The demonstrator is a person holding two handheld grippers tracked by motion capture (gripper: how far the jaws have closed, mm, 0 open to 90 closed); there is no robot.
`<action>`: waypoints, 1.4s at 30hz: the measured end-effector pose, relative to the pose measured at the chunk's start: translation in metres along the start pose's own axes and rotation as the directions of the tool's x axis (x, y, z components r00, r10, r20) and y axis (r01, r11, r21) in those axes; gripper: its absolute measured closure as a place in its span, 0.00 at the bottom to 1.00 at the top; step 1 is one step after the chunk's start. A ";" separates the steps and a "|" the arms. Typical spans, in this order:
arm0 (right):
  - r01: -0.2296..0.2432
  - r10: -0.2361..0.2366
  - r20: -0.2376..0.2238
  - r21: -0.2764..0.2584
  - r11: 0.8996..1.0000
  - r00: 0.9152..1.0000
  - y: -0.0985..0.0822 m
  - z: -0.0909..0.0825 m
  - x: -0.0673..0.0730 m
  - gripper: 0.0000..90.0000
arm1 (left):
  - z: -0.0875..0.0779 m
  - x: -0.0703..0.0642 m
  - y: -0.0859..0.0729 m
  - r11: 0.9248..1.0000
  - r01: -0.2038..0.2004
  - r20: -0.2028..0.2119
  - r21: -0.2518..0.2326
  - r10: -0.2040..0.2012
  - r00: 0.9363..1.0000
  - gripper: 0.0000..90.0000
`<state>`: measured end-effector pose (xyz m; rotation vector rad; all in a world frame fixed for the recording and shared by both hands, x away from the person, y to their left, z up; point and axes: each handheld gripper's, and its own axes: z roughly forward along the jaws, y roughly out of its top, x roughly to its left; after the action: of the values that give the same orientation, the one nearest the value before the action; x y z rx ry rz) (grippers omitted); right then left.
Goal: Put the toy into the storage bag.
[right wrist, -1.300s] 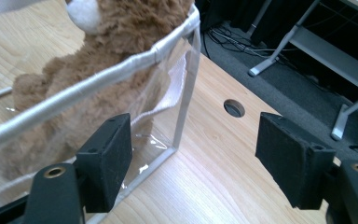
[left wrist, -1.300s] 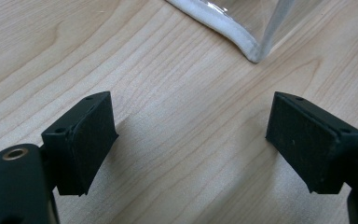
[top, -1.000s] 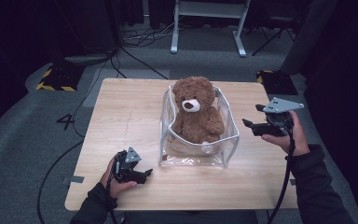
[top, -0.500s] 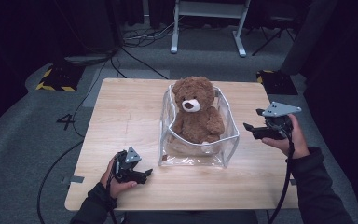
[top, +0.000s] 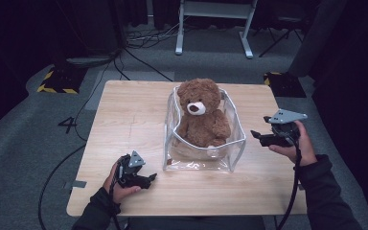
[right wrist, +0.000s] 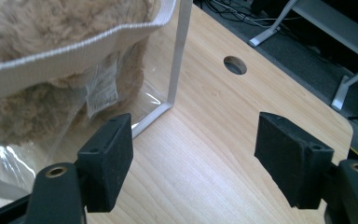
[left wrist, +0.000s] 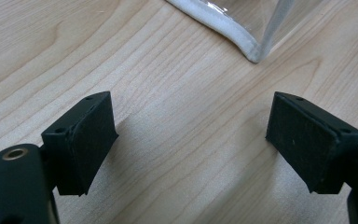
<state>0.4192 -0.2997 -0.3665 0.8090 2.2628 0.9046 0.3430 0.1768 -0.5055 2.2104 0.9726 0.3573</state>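
A brown teddy bear (top: 201,112) sits upright in a clear plastic bag (top: 237,143) with white trim at the middle of the wooden table (top: 129,115). My left gripper (top: 149,179) rests low on the table near the bag's front left corner, open and empty. In the left gripper view its jaws (left wrist: 191,121) stand wide over bare wood, with the bag's corner (left wrist: 256,51) just ahead. My right gripper (top: 256,135) hovers beside the bag's right wall, open and empty. In the right gripper view, the right gripper (right wrist: 193,135) faces the bag's edge strip (right wrist: 179,56) and the bear's fur (right wrist: 51,28).
A round cable hole (right wrist: 235,65) is cut into the table beyond the bag. Behind the table, a white desk frame (top: 213,19) stands on the grey floor, with cables (top: 139,52) and a yellow-black striped block (top: 57,81) to the left.
The right gripper has sunk a little beside the bag. The left gripper, the bag and the bear have kept still.
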 end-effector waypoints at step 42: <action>0.002 0.001 -0.032 0.110 0.994 0.999 -0.049 0.024 0.018 0.31 | 0.000 0.000 0.000 1.000 0.000 0.000 0.000 0.000 1.000 0.17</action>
<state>0.4083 -0.3066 -0.4220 0.8469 2.3577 0.8041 0.3430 0.1768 -0.5056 2.2108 0.9724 0.3566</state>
